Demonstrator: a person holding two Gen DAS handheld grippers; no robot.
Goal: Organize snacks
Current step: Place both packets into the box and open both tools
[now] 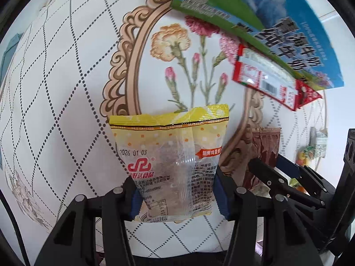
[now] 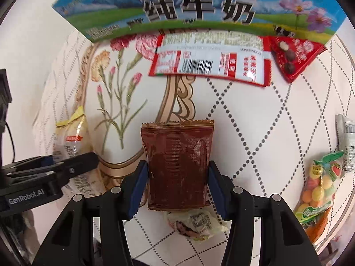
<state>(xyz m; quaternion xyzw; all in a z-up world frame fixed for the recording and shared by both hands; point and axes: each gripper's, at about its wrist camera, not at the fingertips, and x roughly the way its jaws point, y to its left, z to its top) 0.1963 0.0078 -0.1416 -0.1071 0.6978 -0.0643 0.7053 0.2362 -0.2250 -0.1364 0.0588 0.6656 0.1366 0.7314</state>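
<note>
My left gripper is shut on a yellow snack packet and holds it above the flowered tablecloth. My right gripper is shut on a brown snack packet, also lifted off the cloth. The brown packet and the right gripper show at the right of the left wrist view. The yellow packet and the left gripper show at the left of the right wrist view. A blue and green milk carton box stands at the far side, with a red snack bag lying in front of it.
A bag of coloured fruit candies and a white packet lie at the right. A small pale wrapped snack lies on the cloth under the brown packet. The milk box and red bag are far right in the left wrist view.
</note>
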